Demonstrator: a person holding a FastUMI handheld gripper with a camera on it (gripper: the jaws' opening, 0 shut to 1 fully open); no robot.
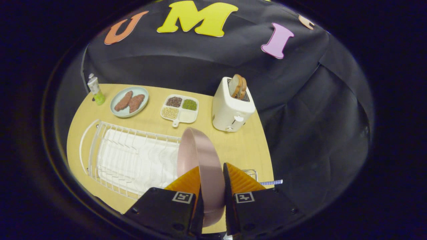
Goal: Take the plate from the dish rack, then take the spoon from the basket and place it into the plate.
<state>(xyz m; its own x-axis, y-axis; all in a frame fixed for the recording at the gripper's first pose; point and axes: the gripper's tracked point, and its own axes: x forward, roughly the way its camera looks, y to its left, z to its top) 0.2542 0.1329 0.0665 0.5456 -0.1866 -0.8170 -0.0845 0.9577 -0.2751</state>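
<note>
A pink plate (203, 156) stands on edge between my two orange fingers (240, 181), lifted above the right end of the white wire dish rack (133, 156). My gripper (212, 180) is shut on the plate's rim. Just right of the right finger, a corner of a wire basket (252, 173) shows. A blue-and-white checked spoon handle (272, 182) sticks out from behind that finger over the table's right edge.
Beyond the rack on the wooden table (247, 146) stand a white toaster (232, 110) with bread, a white divided dish (180, 108) of grains, a pale blue plate (129, 101) with two brown patties, and a small green-based bottle (96, 90).
</note>
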